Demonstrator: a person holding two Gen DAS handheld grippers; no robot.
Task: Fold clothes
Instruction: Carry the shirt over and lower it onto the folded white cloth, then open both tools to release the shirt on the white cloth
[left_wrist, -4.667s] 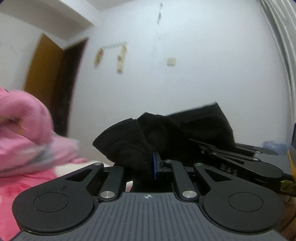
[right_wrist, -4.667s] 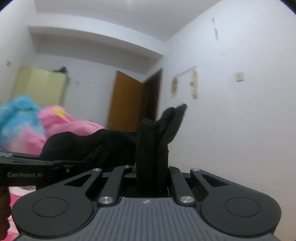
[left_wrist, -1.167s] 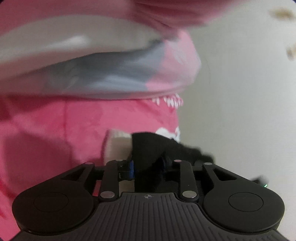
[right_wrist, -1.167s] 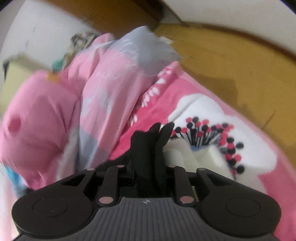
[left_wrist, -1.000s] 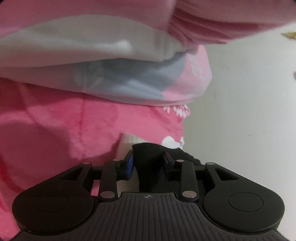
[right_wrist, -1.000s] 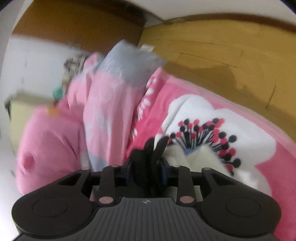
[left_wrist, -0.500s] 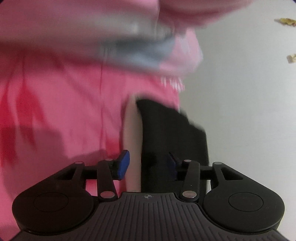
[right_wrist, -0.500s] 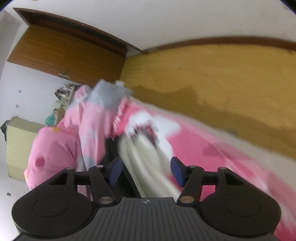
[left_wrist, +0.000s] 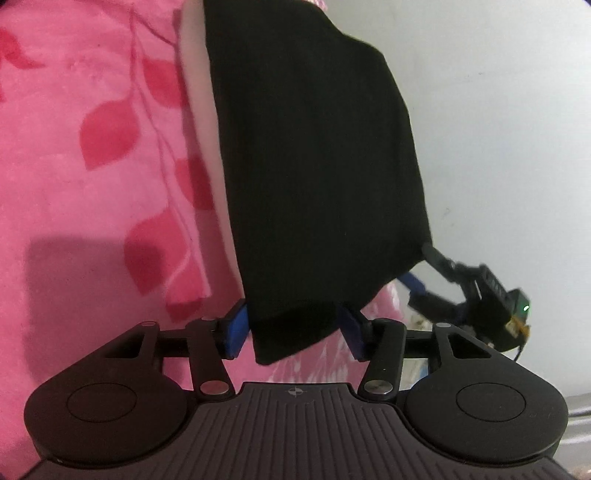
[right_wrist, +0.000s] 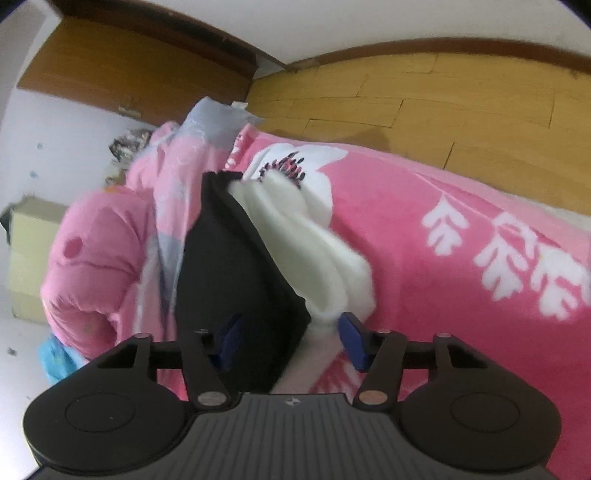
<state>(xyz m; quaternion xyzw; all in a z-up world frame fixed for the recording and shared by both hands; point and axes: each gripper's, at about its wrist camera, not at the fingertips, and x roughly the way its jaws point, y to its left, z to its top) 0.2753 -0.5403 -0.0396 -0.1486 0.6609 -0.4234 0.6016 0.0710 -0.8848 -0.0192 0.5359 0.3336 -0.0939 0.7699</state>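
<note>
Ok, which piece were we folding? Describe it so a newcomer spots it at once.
Start from the pink flowered blanket covering the bed. On it, beside the white fleecy fold, lies the black garment, folded flat. It is the only black cloth among pink and white bedding.

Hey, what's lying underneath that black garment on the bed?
The black garment lies on a folded white fleece piece, which peeks out along one edge, atop the pink floral blanket. How far the white piece extends underneath is covered.

Black garment (left_wrist: 314, 166), folded flat into a smooth rectangle, on the pink floral blanket (left_wrist: 92, 147).
</note>
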